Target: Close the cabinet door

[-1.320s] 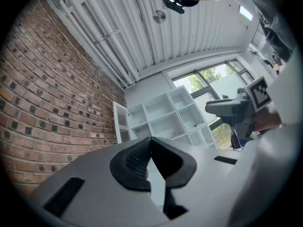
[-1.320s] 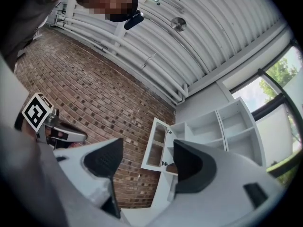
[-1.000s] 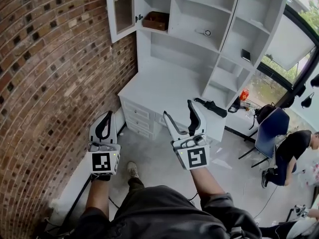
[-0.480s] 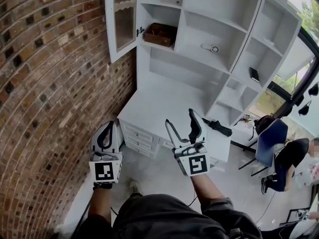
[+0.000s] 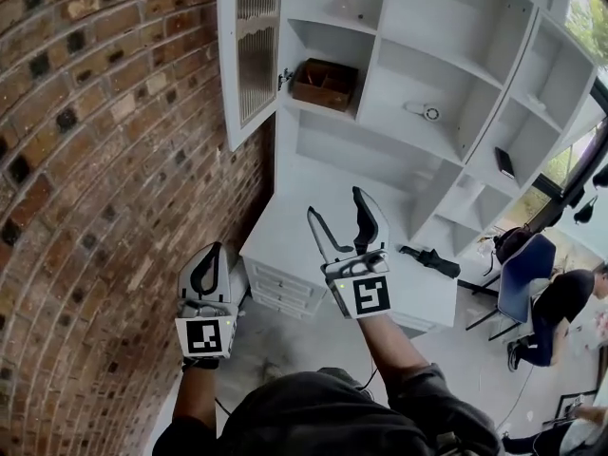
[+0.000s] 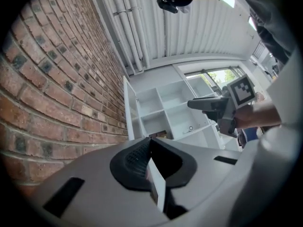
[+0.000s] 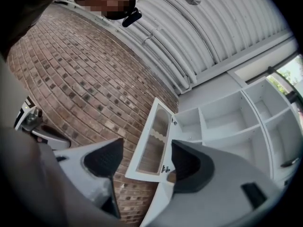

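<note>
My right tool (image 5: 335,204) gapes empty and my left tool (image 5: 209,252) is closed on nothing, both well short of the cabinet door (image 5: 249,50) open at upper left, which I judge light, stiff and free-swinging, best pushed on its white frame, not the ribbed pane.

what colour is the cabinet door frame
White frame on the cabinet door, best seen in the right gripper view.
</note>
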Available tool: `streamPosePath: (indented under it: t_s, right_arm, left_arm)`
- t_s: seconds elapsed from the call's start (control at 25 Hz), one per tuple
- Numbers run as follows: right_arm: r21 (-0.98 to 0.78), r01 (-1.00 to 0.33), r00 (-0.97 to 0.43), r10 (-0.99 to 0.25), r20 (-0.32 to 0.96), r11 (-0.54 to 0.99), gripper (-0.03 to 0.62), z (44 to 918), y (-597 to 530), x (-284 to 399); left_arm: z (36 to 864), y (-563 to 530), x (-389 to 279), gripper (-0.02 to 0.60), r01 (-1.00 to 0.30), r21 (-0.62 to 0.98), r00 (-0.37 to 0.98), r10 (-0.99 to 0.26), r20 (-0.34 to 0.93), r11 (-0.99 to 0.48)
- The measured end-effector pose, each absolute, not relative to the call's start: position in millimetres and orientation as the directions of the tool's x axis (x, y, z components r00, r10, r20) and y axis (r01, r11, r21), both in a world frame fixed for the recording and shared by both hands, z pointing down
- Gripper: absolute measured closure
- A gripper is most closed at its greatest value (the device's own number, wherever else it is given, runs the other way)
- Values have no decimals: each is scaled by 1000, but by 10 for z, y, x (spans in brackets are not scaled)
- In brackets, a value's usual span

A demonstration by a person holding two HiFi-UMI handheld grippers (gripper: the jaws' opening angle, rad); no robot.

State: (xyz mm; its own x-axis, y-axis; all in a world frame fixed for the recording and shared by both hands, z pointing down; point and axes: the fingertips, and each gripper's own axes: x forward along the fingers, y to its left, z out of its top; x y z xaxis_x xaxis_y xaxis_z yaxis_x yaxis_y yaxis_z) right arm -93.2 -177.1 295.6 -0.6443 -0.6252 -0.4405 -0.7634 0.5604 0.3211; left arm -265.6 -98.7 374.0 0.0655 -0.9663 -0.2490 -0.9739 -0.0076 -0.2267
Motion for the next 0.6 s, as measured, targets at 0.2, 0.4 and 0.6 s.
streamPosePath:
  t_s: [0.2, 0.4, 0.6]
  right_arm:
    - [330, -774, -631, -609, -481, 541, 275, 2651, -2100, -1269]
    - [332, -775, -625, -576, -527, 538, 276, 2338, -2474, -1538]
    - [336, -761, -638, -540, -549, 555, 275, 2116, -2850, -1784]
  left_arm:
    - [3778, -1231, -2818, 580, -970, -240, 79, -968, -237, -21]
    - [3750, -1436, -2952, 580, -970, -244, 57, -968, -244, 5]
    - [3729, -1635, -3083, 580, -969, -238, 0, -967, -256, 63]
